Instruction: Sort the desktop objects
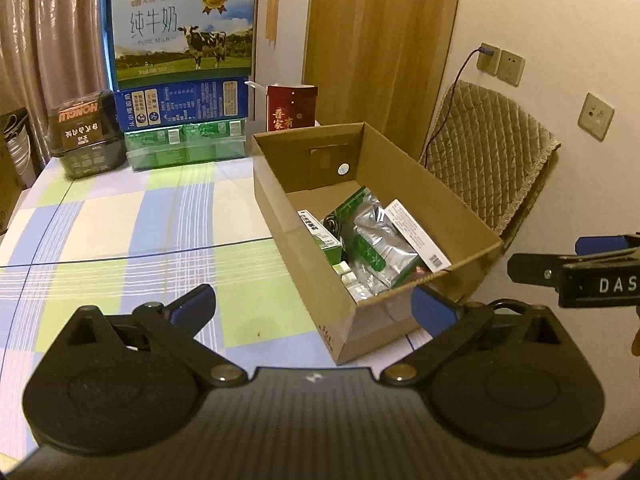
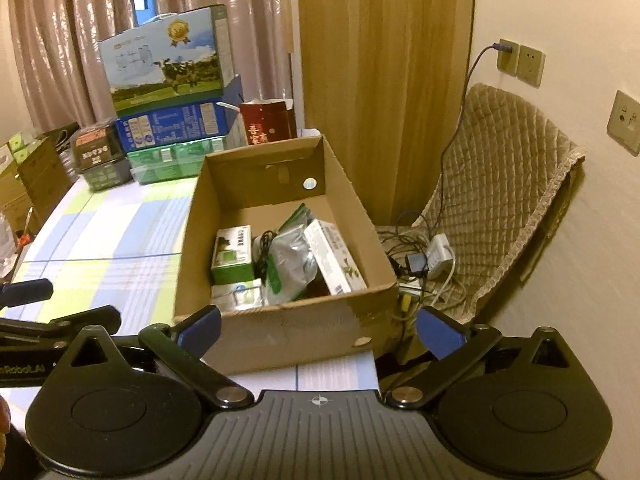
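Both pairs of blue-padded fingers stand spread wide with nothing between them: the left gripper [image 1: 314,306] hangs over the checked tablecloth [image 1: 120,216], the right gripper [image 2: 318,326] over the near wall of the cardboard box [image 2: 288,332]. That open box sits at the table's right edge, by the padded chair [image 2: 500,184]. Inside lie a green carton [image 2: 232,256], a silver pouch [image 2: 292,264], a white box [image 2: 334,258] and a black cable [image 2: 262,252]. Milk cartons [image 1: 184,28] are stacked at the far edge.

Milk carton [image 1: 184,30]: "PURE MILK", medal "36". Dark box [image 1: 86,136]: "HONGLU", upside down. Right gripper [image 1: 592,276]: "DAS". Left gripper [image 2: 36,360]: "nRobot.AI".
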Tool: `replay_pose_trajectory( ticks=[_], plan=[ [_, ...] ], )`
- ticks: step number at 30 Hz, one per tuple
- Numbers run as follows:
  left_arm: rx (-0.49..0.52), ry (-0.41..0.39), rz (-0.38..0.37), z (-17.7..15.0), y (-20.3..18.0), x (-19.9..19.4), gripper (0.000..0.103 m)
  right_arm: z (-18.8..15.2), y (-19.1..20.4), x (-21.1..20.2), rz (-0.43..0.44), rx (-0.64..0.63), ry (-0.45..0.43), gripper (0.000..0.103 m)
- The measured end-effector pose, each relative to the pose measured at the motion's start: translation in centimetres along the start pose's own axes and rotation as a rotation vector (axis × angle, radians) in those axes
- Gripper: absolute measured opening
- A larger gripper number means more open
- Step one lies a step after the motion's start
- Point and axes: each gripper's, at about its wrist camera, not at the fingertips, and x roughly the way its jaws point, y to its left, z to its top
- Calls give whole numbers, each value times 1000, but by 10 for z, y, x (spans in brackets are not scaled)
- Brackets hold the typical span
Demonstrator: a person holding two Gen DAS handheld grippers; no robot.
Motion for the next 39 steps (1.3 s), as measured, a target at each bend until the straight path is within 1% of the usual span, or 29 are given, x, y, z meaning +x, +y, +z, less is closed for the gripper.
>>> replay_pose_trajectory(
  ticks=[5,9,13,20,34,36,39],
  plan=[
    [-1,-9,40,-5,-2,-18,102,-9,12,-20,-9,-27,-11,101],
    [-24,-7,9,-7,1,-28,102,-15,20,-33,-6,-27,-17,101],
    [-20,-9,5,-9,2,-35,102,-20,27,-42,2,-35,-19,101],
    [-25,-8,7,-13,3,-41,102,-27,34,-46,15,-36,-13,101],
    [-27,-6,4,-13,2,-39,102,-30,34,-43,16,-34,-7,101],
    [-26,-18,-4,-14,2,-40,102,-30,34,-42,16,-34,-5,101],
    [-17,-36,11,-14,1,-40,102,-30,33,-40,16,-33,-1,101]
  ],
)
